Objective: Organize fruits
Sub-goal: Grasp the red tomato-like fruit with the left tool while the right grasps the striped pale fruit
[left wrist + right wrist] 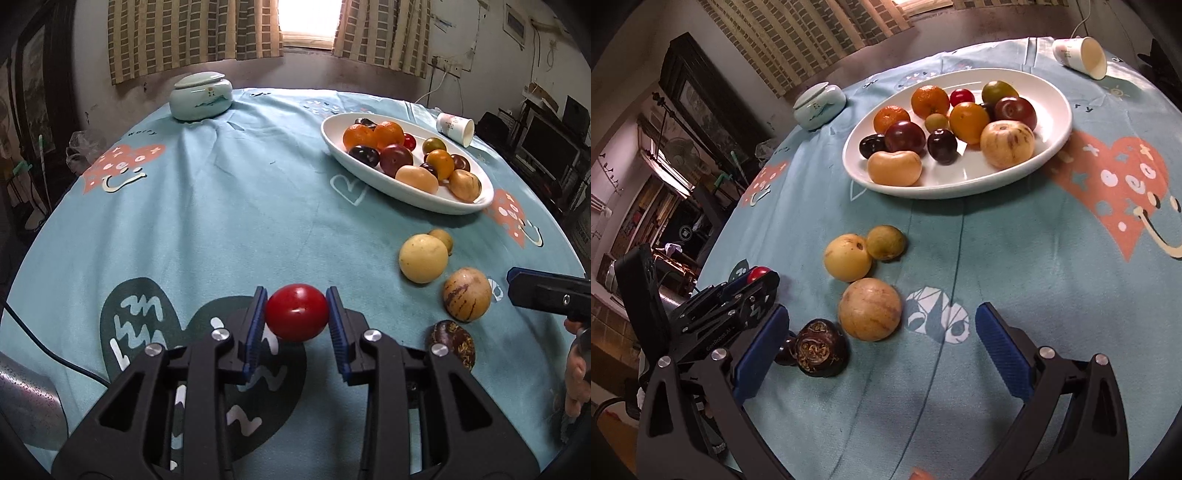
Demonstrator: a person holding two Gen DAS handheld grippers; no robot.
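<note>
- Gripping a red fruit (297, 312) in my left gripper (296, 317), pads pressed on both its sides, near the table's front edge.
- Right gripper (882, 354) wide, holding nothing, over the loose fruits: tan (870, 308), dark (822, 347).
- Step: gather.
- Next, likely: carry it to the plate (369, 177), find a gap, set it down gently.

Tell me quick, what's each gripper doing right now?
Left gripper: closed on the red tomato.
Right gripper: open, holding nothing.
</note>
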